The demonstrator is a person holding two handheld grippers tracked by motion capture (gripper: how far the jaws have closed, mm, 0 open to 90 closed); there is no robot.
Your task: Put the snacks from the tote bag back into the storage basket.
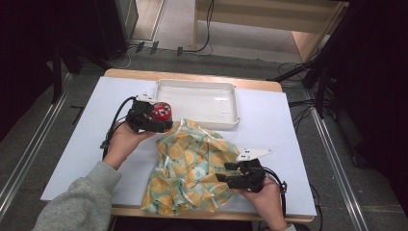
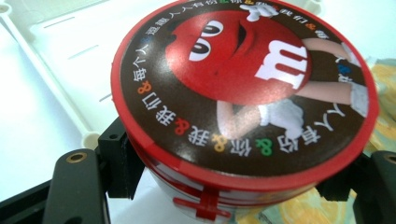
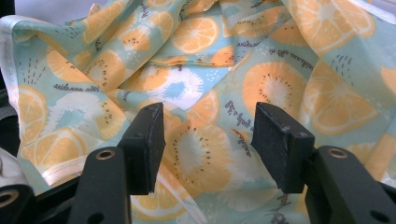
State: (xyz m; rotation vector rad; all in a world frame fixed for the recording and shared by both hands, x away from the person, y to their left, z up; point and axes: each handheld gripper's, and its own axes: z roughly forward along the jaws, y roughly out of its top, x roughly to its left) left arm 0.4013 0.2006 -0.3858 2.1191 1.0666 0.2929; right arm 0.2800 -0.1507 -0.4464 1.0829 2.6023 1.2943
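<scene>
A round red candy tin (image 1: 162,111) with a cartoon lid (image 2: 243,88) is off the table, just left of the white tray's near corner. My left gripper (image 1: 159,120) is shut on it, and its black jaws press the tin's two sides in the left gripper view (image 2: 229,173). A crumpled teal cloth (image 1: 192,163) printed with orange slices lies at the front middle of the table. At the cloth's right edge my right gripper (image 1: 223,172) points left. Its jaws stand apart in the right gripper view (image 3: 210,140), with the cloth (image 3: 196,84) behind them and nothing gripped.
An empty white tray (image 1: 202,101) sits at the back middle of the white table top (image 1: 274,125), and its ribbed floor (image 2: 56,70) shows behind the tin. Cables and table legs lie on the floor beyond the table.
</scene>
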